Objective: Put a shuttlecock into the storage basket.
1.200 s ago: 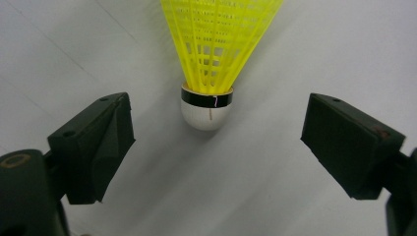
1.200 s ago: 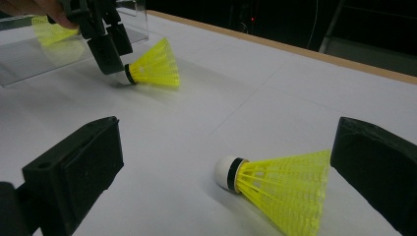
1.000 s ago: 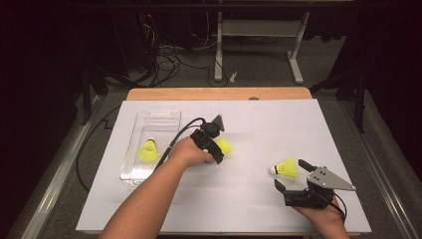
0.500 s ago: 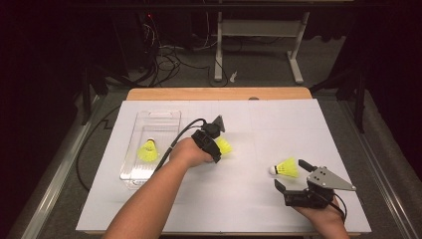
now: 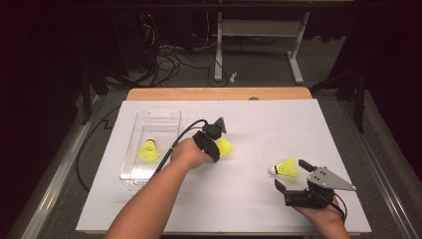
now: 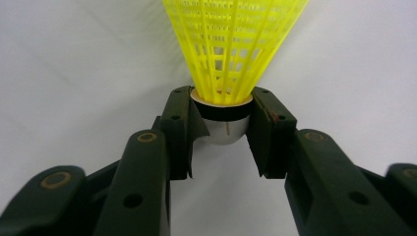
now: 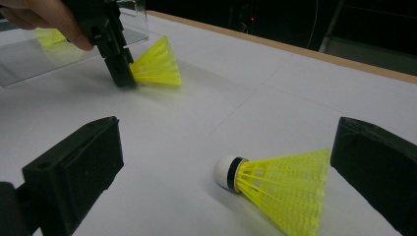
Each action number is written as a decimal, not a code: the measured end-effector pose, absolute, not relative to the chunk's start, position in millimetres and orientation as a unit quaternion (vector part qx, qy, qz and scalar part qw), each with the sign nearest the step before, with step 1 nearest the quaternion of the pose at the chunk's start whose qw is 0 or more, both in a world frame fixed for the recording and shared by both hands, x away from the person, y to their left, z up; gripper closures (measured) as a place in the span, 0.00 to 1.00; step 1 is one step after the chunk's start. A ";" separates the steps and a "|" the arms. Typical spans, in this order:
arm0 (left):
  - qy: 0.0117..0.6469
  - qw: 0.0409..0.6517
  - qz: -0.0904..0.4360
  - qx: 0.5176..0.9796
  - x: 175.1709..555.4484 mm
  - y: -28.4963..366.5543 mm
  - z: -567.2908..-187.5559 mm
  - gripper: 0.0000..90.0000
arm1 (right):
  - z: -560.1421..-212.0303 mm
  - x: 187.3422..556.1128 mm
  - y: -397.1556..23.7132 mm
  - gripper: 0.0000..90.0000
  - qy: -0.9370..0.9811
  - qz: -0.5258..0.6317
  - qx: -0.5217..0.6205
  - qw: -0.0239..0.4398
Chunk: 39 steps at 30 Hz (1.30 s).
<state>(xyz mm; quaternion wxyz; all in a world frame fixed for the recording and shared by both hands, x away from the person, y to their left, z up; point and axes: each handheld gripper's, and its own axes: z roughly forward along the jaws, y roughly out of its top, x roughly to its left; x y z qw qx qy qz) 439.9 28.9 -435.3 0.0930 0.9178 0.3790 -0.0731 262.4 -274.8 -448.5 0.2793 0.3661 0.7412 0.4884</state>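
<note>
Mid-table, my left gripper (image 5: 217,147) is shut on the white cork of a yellow shuttlecock (image 5: 226,146). In the left gripper view both pads (image 6: 179,115) press the cork, and the skirt (image 6: 231,44) points away. Its jaws have just been closing with this shuttlecock between them. A second yellow shuttlecock (image 5: 286,168) lies on its side at the near right. My right gripper (image 5: 291,174) stands open around it without touching. In the right gripper view the shuttlecock (image 7: 280,184) lies between the wide-apart jaws, cork to the left.
A clear plastic tray (image 5: 159,119) sits on the white table sheet at the left with a third yellow shuttlecock (image 5: 148,151) inside. The left gripper's cable (image 5: 181,134) trails across the tray's near right side. A wooden table edge (image 5: 219,93) runs along the back.
</note>
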 end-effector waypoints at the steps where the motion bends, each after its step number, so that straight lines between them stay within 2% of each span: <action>1: 0.378 0.093 -0.071 0.918 439.1 28.9 -434.1 0.72 | -448.5 262.4 -274.9 0.00 0.741 0.488 0.366 0.279; 39: 0.368 0.123 -0.102 0.916 399.1 47.4 -391.5 0.72 | -447.8 261.3 -271.4 0.00 0.744 0.488 0.362 0.279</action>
